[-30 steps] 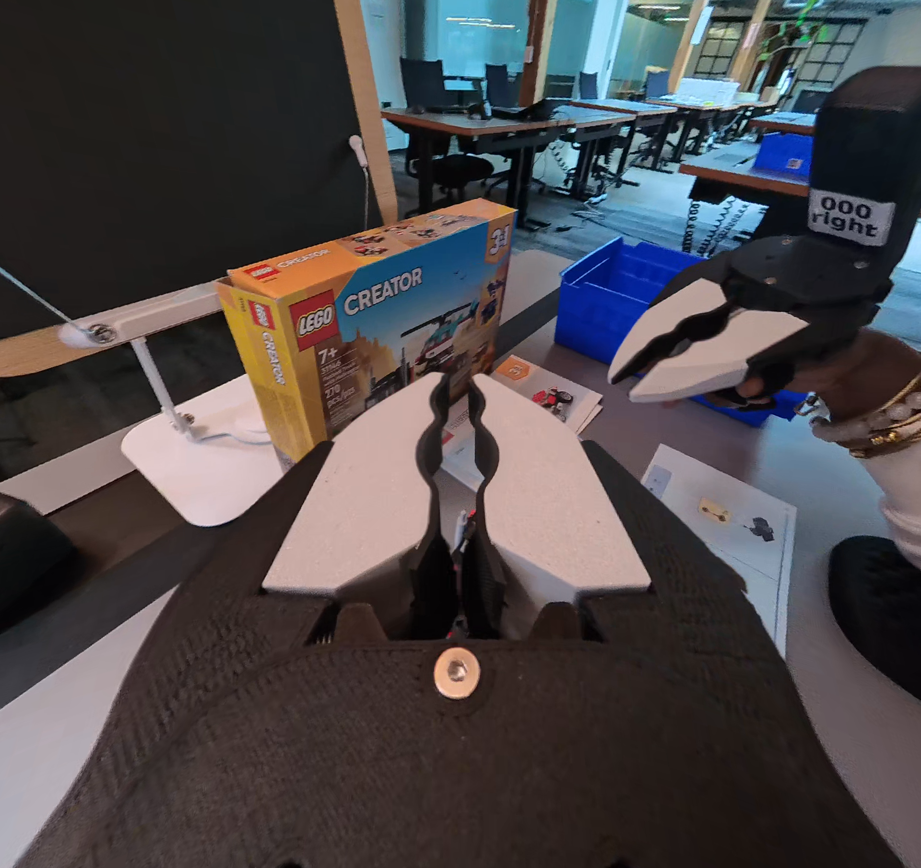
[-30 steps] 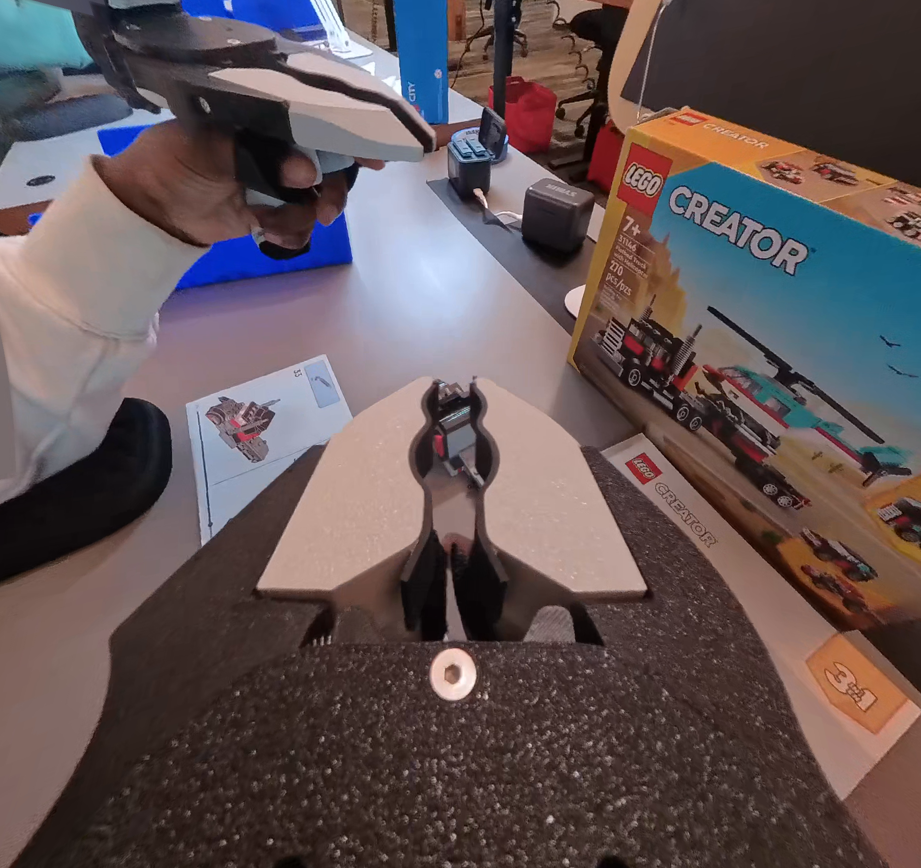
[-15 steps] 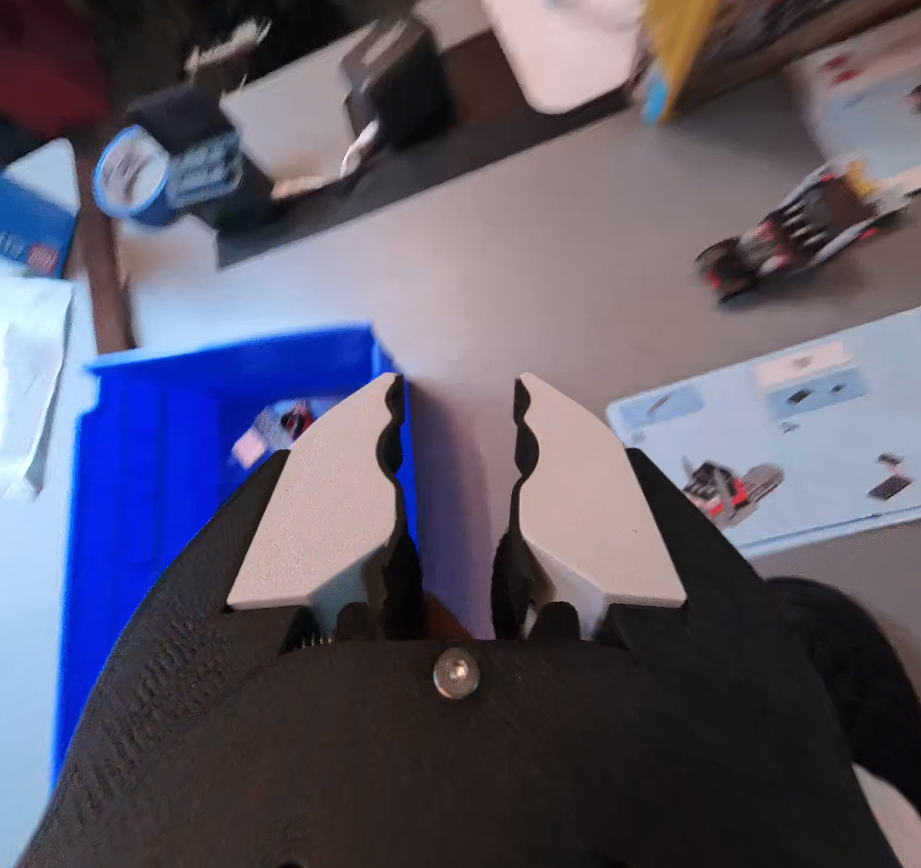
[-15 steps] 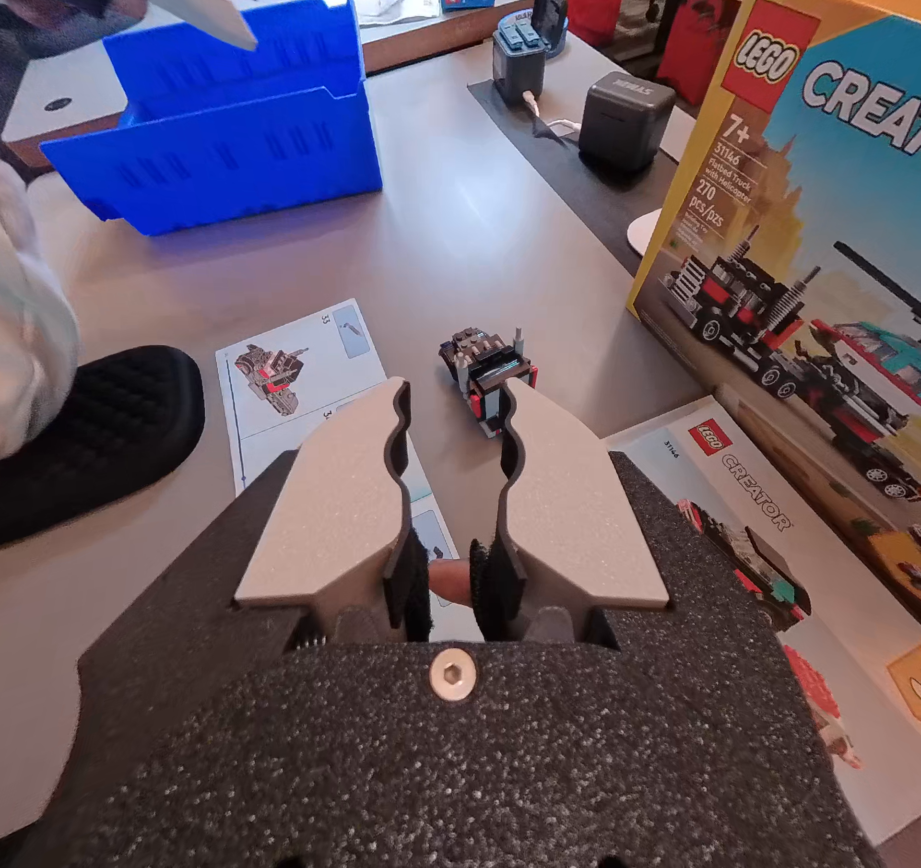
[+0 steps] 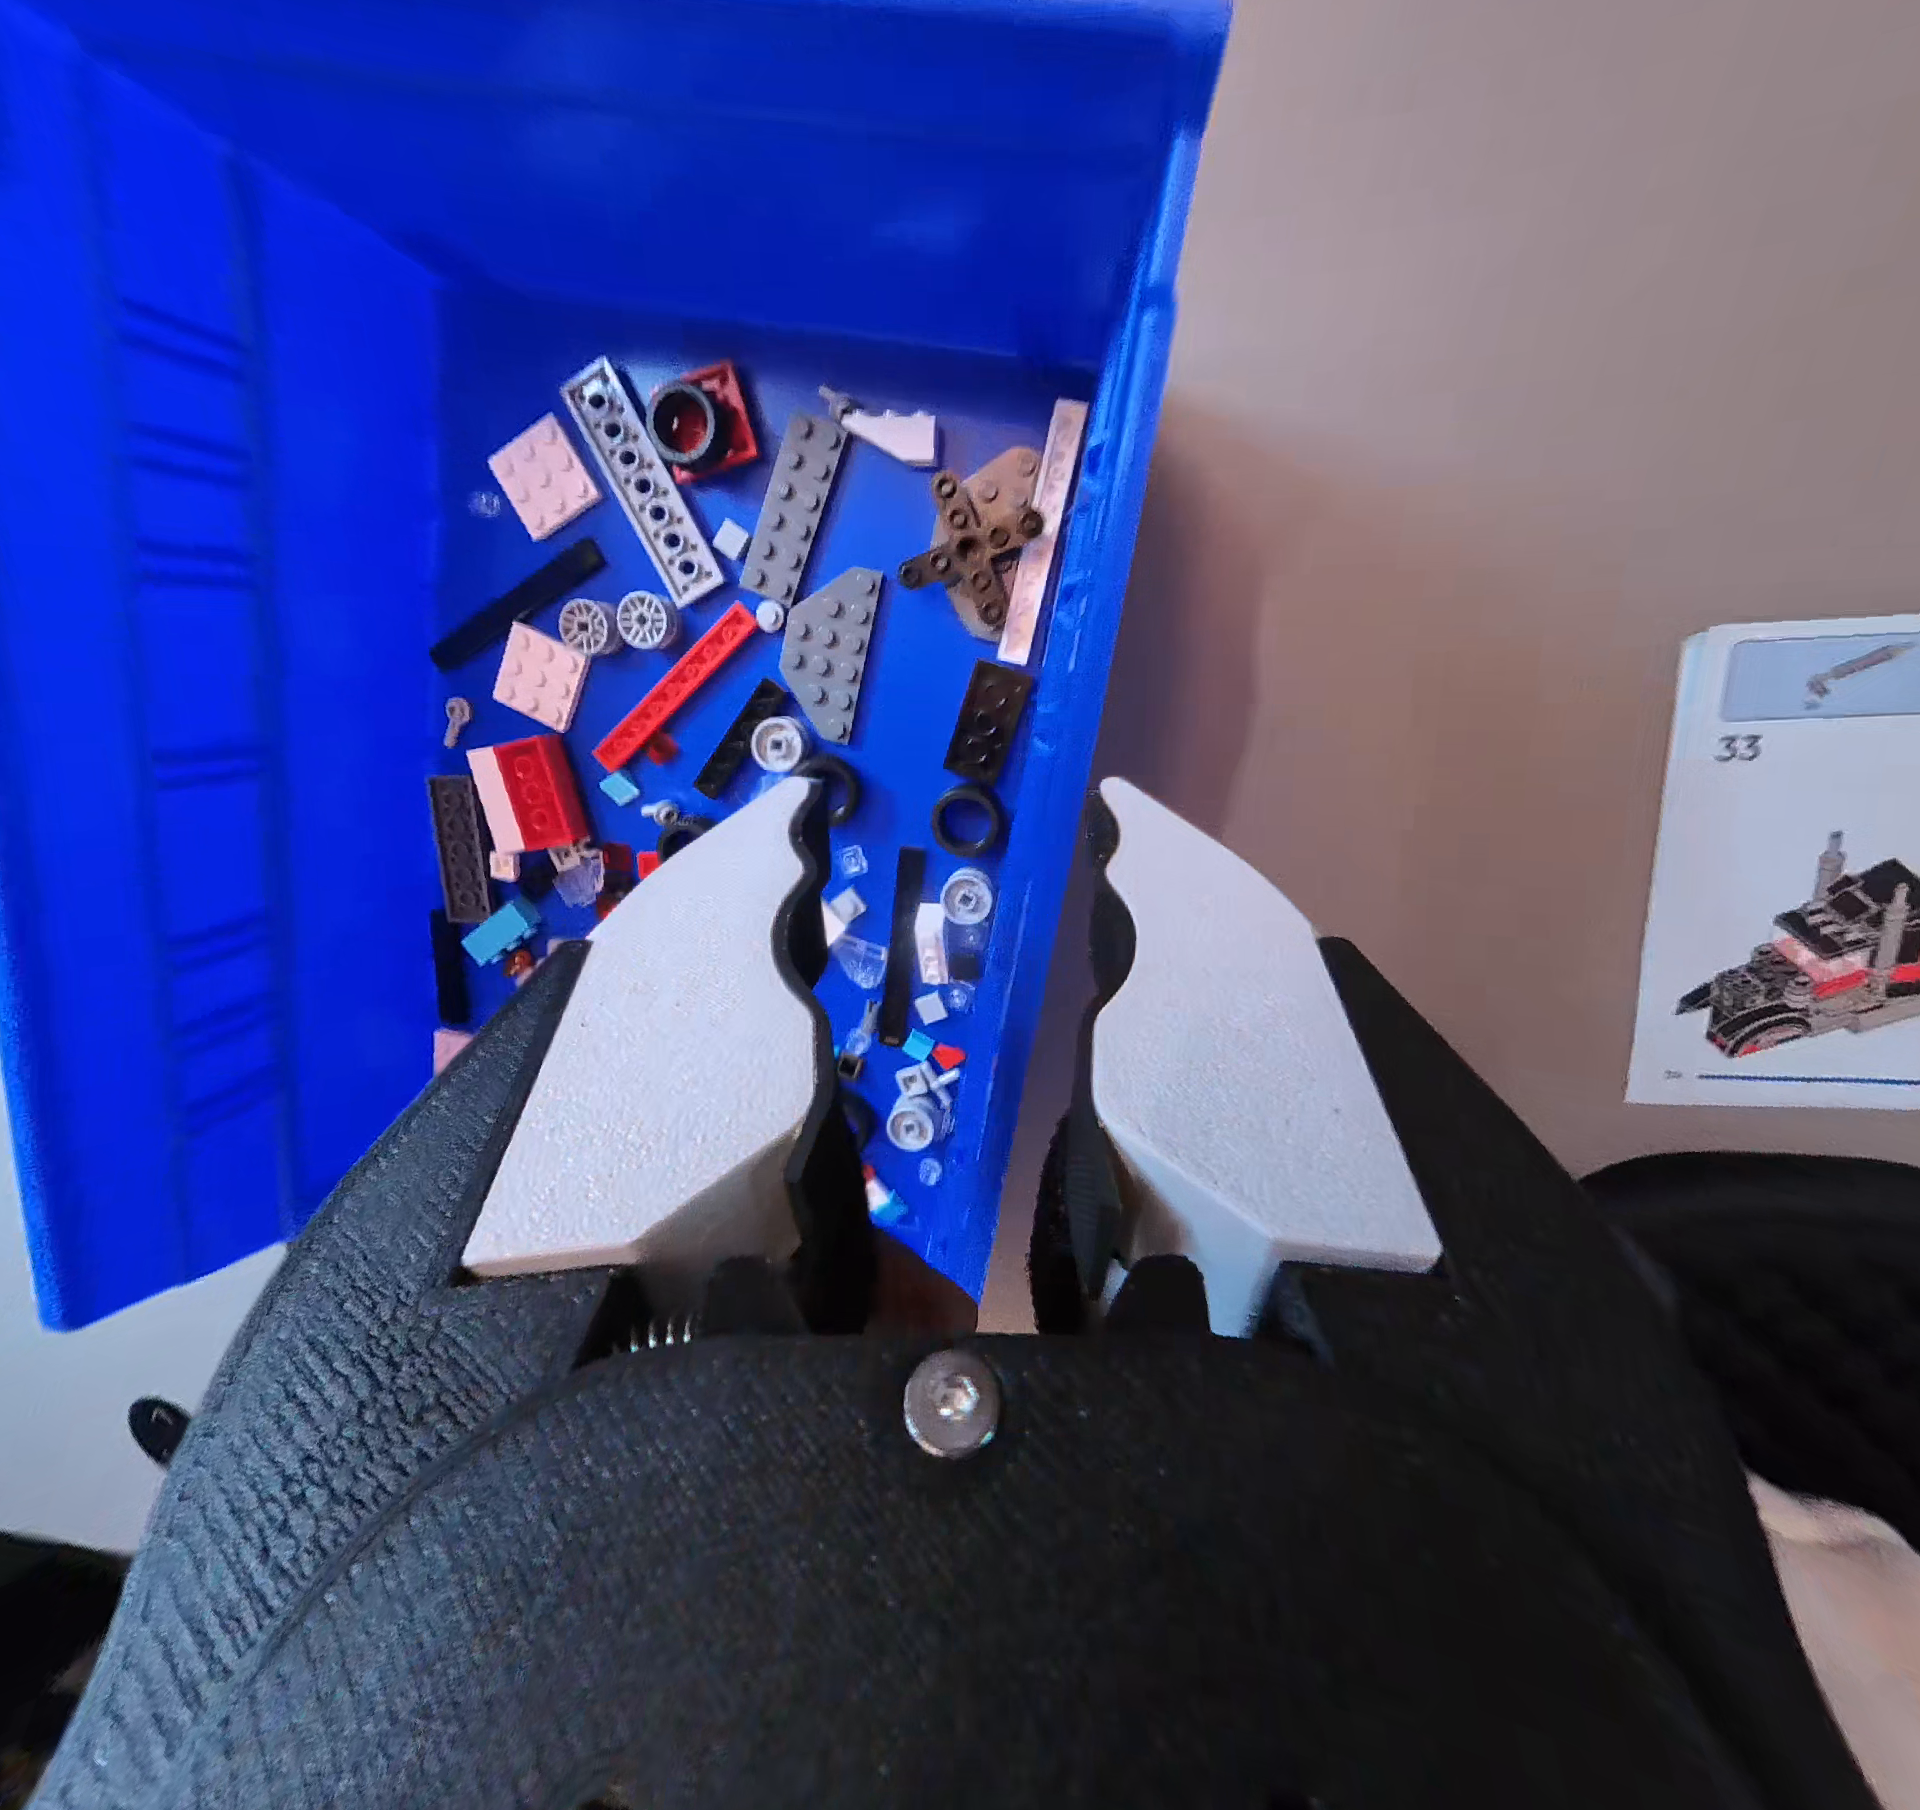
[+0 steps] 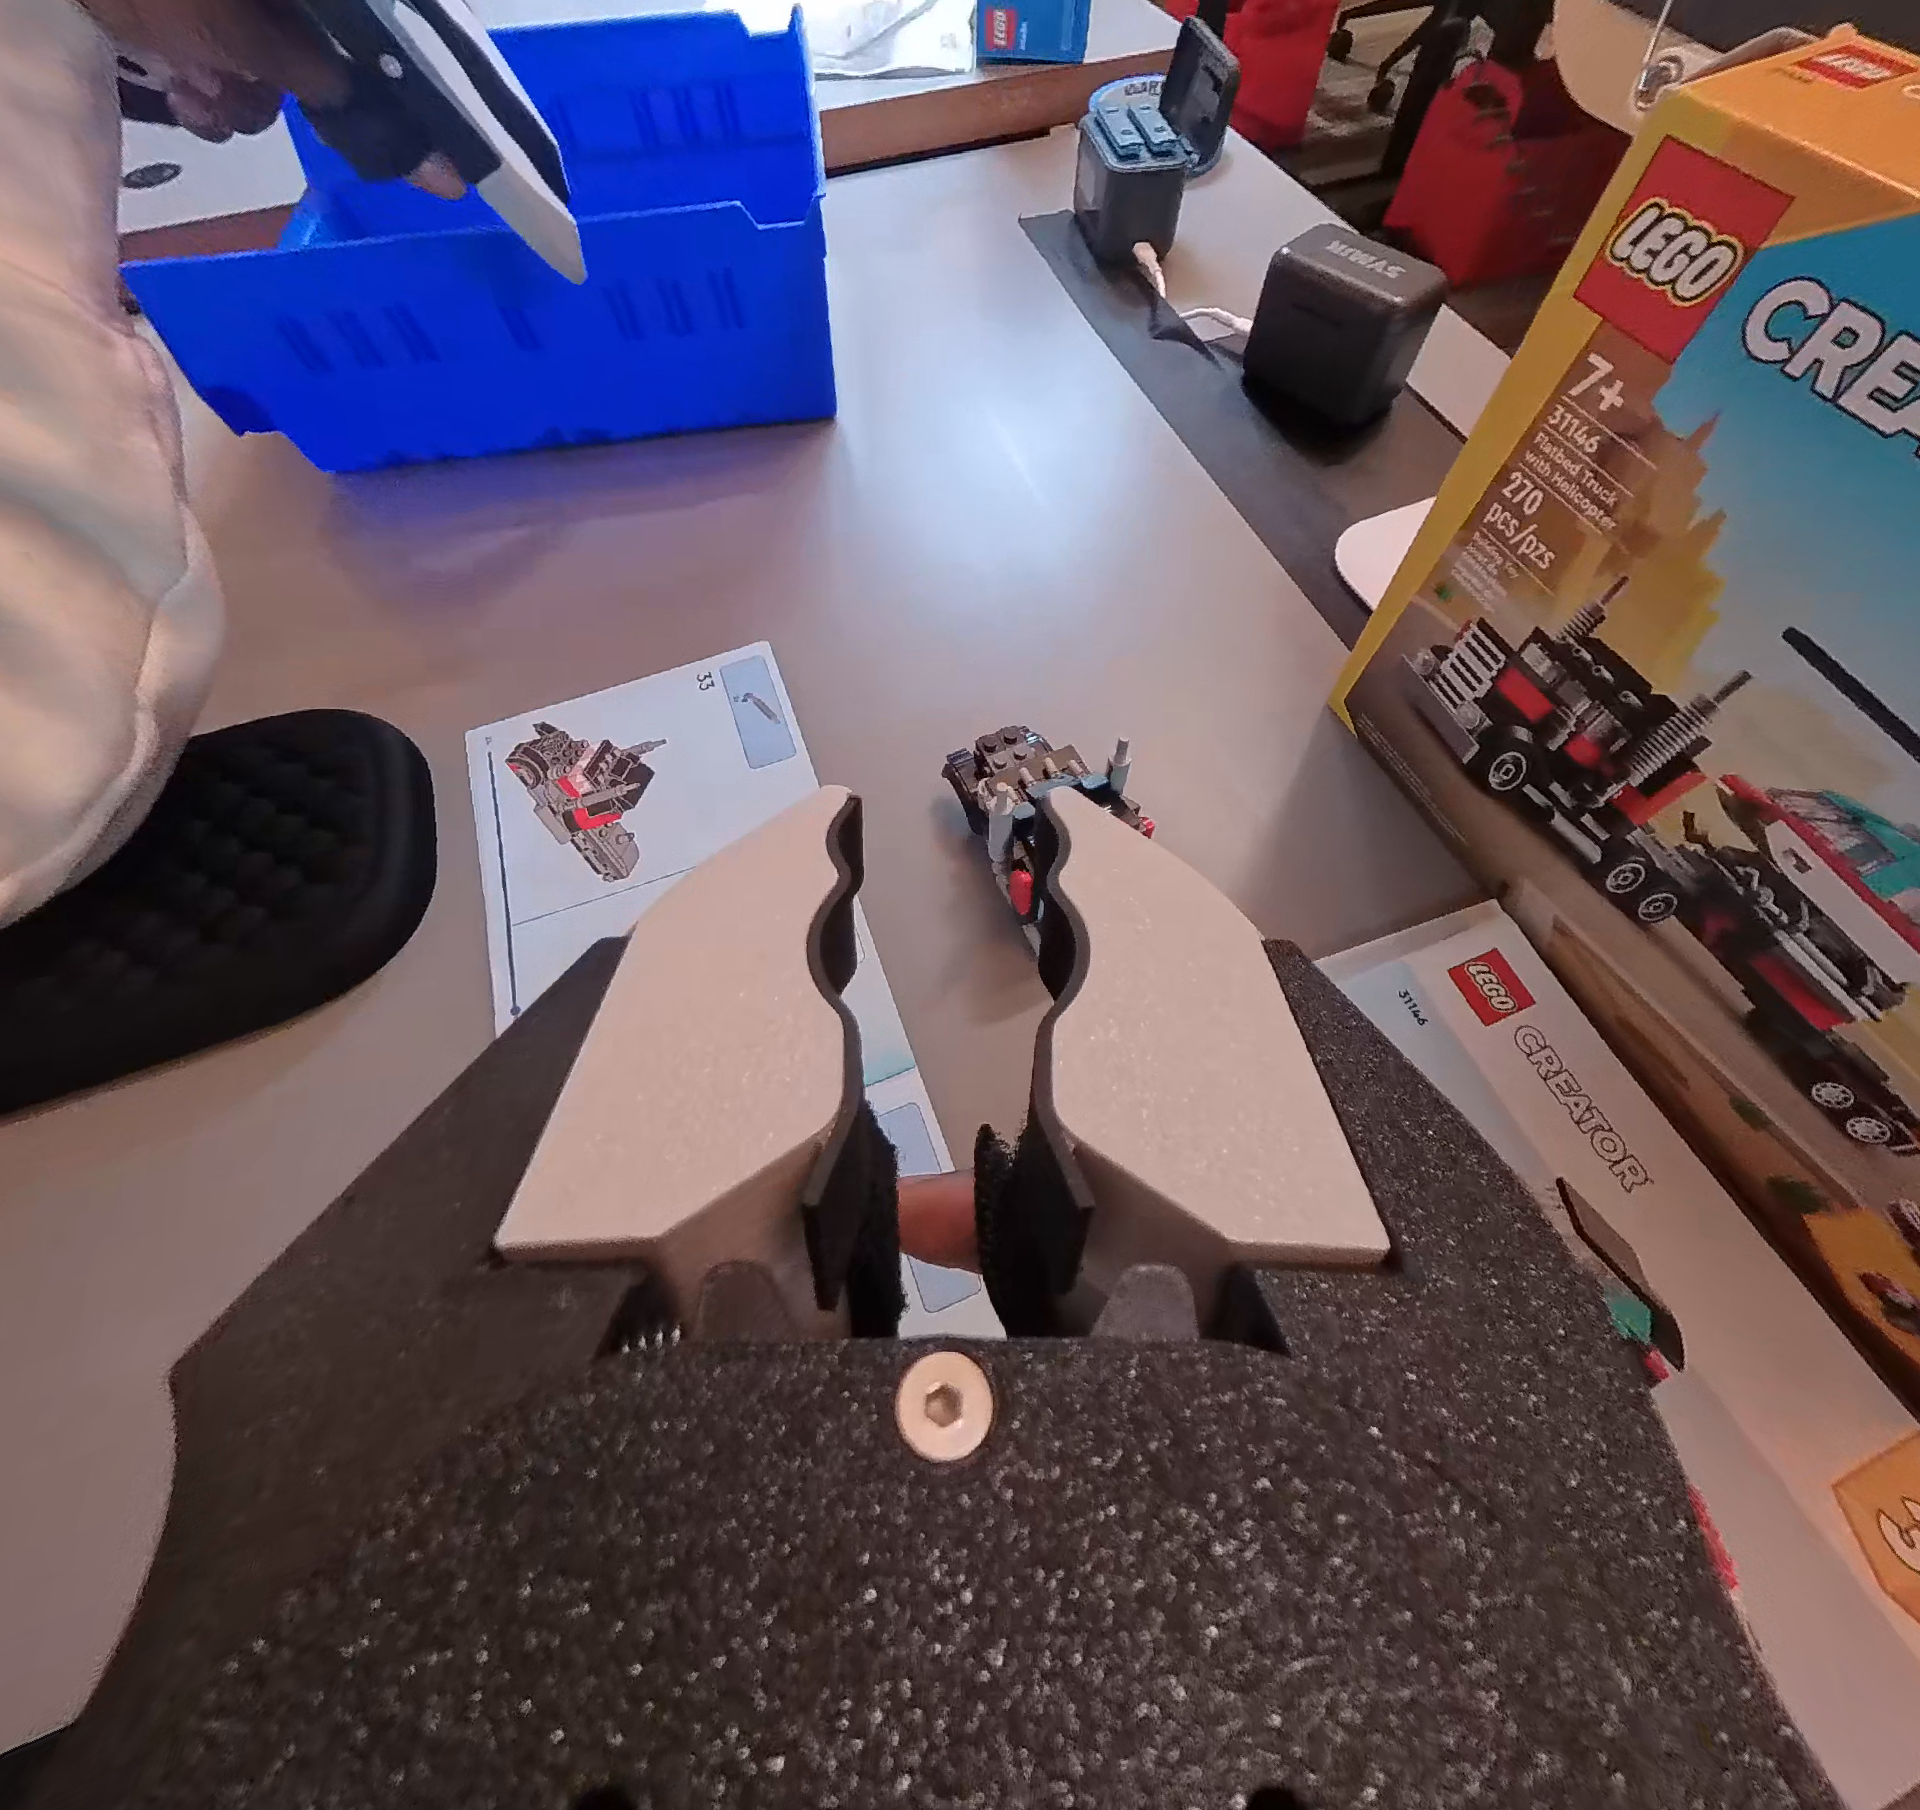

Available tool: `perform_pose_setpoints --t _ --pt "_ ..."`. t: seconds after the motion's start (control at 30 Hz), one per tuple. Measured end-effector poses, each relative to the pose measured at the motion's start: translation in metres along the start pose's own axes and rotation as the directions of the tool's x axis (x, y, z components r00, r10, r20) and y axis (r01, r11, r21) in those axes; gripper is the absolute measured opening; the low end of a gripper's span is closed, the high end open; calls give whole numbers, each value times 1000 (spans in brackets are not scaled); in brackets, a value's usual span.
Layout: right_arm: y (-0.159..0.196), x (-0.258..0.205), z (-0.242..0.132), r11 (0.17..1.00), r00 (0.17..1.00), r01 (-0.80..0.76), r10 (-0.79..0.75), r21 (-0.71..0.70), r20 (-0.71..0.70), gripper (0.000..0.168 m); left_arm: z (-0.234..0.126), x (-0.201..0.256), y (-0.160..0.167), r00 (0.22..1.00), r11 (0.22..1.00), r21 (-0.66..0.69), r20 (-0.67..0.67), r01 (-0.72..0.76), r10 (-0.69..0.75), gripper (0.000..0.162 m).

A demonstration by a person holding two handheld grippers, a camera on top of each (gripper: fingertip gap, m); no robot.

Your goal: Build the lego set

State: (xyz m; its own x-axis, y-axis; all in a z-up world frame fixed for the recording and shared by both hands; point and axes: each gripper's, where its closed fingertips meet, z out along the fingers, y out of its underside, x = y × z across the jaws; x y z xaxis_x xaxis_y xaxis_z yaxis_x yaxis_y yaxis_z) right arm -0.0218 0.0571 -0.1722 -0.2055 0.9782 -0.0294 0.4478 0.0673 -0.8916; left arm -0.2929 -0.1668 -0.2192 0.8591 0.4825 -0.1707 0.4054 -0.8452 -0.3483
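Left gripper (image 5: 951, 794) swung over blue bin (image 5: 260, 410), fingers apart, right gripper (image 6: 951, 804) gaping beside truck (image 6: 1013, 773)

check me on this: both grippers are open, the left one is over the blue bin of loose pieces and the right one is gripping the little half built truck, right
Not quite. The right gripper is open and grips nothing: the right wrist view shows the half-built truck standing on the table, partly behind one fingertip. The rest holds: the left gripper is open over the blue bin of loose pieces.

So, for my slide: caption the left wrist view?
Open left gripper poised above the blue bin of loose Lego pieces.
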Motion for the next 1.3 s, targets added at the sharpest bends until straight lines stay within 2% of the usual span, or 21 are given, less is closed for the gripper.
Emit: perform_pose_setpoints --t 0.07,0.13,0.17,0.2,0.3,0.4,0.57,0.7,0.8,0.9,1.0,1.07,1.13,1.23,1.3 --pt "-1 0 0 1000 1000 -2 2 8 0 32 6 2 4 1000 1000 -28 -25 -4 3 45" --pt "-3 5 -1 1000 1000 -21 22 20 -20 32 19 21 7 988 997 -77 -153 -2 -10 25" --pt "-3 6 -2 999 999 -32 32 23 -27 31 25 30 14 980 989 -145 -200 -10 -19 29" --pt "-3 6 -2 999 999 -35 35 23 -27 31 28 31 18 983 982 -185 -183 -31 -4 18" --pt "-4 7 -5 1000 999 -12 13 27 -36 30 23 47 20 976 968 -228 -213 -103 54 10" --pt "-5 8 -7 999 999 -12 13 38 -39 29 17 76 13 951 958 -221 -290 -180 112 11" --pt "-1 11 -7 1000 998 -3 4 19 -55 28 18 111 -5 934 941 -219 -305 -257 184 11" --pt "0 11 -7 1000 998 3 -2 15 -56 27 21 122 -23 937 942 -182 -262 -282 230 12" --pt "0 10 -6 1000 999 7 -6 17 -44 27 10 127 -39 922 946 -59 -251 -320 296 20" --pt "1 8 -6 1000 999 22 -21 12 -38 29 -31 128 -71 906 919 247 -217 -309 363 29" --pt "3 6 -9 999 999 41 -41 -8 -32 35 -91 101 -107 948 776 590 -54 -224 315 46" --pt "10 4 -10 997 998 59 -60 -48 -17 40 -125 83 -116 972 657 735 10 -167 235 56" --pt "19 -2 -9 993 998 66 -64 -97 20 46 -147 65 -116 987 594 795 35 -122 155 65" --pt "34 -16 -8 979 992 85 -66 -187 104 59 -162 50 -112 996 553 830 41 -77 77 89" --pt "41 -23 -9 966 988 101 -70 -238 137 68 -170 49 -108 996 541 837 47 -80 75 93"
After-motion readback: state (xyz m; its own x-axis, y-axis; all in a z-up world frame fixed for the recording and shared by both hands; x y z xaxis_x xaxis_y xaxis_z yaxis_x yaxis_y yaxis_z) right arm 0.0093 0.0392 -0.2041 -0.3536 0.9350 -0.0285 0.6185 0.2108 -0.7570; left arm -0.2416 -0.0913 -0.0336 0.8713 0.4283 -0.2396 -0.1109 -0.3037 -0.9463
